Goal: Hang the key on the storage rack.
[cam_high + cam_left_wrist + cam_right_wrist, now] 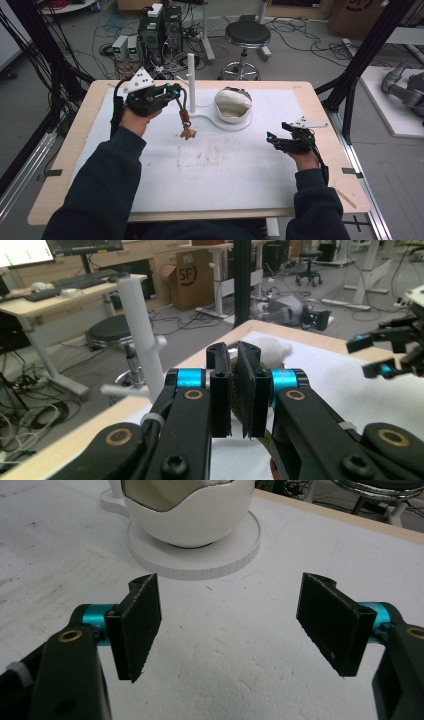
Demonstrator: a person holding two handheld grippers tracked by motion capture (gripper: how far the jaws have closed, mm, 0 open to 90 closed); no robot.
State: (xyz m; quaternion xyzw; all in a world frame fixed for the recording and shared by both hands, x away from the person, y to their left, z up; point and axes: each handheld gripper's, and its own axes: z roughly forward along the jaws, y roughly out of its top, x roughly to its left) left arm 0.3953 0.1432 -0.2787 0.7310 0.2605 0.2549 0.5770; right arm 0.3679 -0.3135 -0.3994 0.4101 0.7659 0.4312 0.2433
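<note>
Your left claw (172, 92) is pinching an olive-green cord (235, 405) between its pressed-together jaws, and a small brown object (187, 131) is dangling below it on that cord, just above the white mat (210, 165). A white post (191, 82) is standing just beyond this claw. Your right claw (274, 139) is hovering low over the tabletop (65, 150) with its jaws spread wide and nothing between them. Ahead of it, a white egg-shaped bowl (185, 515) is sitting on a round white base (200, 560).
</note>
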